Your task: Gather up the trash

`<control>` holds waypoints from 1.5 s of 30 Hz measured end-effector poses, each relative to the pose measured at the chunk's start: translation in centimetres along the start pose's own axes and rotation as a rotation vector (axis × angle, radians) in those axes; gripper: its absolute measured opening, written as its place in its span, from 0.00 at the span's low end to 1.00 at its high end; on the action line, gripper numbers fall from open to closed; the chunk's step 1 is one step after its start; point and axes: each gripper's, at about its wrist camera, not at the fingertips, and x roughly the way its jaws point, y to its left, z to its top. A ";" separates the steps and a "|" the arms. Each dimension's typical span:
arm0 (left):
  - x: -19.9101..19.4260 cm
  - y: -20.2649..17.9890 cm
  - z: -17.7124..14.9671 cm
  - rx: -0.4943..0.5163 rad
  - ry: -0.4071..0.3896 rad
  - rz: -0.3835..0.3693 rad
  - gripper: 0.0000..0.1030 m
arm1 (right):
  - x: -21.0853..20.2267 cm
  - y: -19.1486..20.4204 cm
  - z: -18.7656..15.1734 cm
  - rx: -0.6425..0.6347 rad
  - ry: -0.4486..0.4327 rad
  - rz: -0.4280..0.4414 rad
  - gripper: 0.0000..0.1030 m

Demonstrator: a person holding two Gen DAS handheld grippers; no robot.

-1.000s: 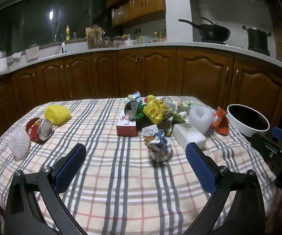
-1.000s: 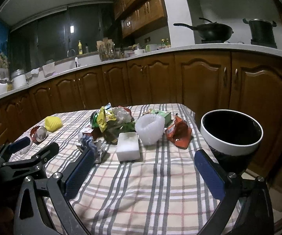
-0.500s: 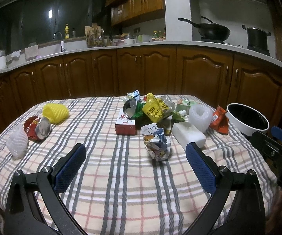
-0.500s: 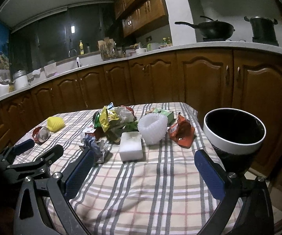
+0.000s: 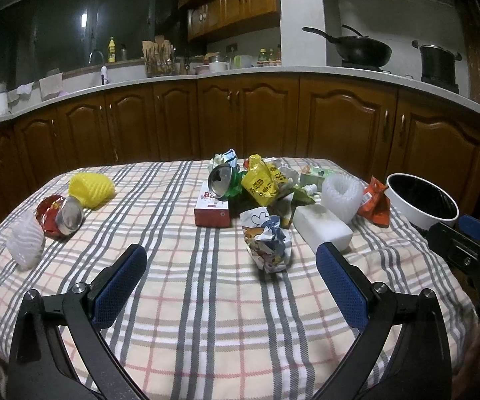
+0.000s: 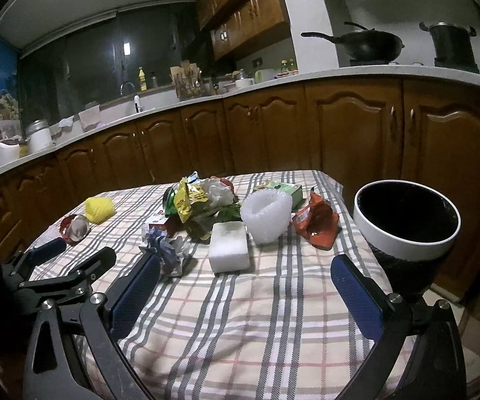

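Bin (image 6: 406, 236) interior dark, contents unclear; left gripper (image 5: 230, 280), right gripper (image 6: 244, 295) wide apart, holding nothing.

Dim indoor light from overhead; sharp focus; strong fisheye bending, dark corners.

My right gripper (image 6: 243, 283) hangs over the near edge of the checked tablecloth (image 6: 240, 326), its blue pads wide apart with nothing between them. Just beyond it lies a white foam block (image 6: 229, 247). Left of the block sits a crumpled paper ball (image 6: 166, 250); right of it, touching, a white foam net (image 6: 266, 215). A white-rimmed black bin (image 6: 406, 223) stands off the table's right edge. My left gripper (image 6: 70, 263) shows far left of the block.
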 end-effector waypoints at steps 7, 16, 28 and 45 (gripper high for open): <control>0.5 0.3 0.1 0.000 0.015 0.004 1.00 | 0.7 -0.3 0.1 0.017 0.024 0.024 0.99; 2.8 1.1 0.8 -0.017 0.104 -0.021 1.00 | 2.8 -0.9 0.5 0.053 0.098 0.065 0.89; 8.1 1.5 2.3 -0.052 0.281 -0.137 0.96 | 9.3 -1.3 0.8 0.128 0.285 0.164 0.75; 12.9 2.4 2.5 -0.100 0.385 -0.239 0.26 | 16.5 -1.3 0.2 0.127 0.450 0.197 0.49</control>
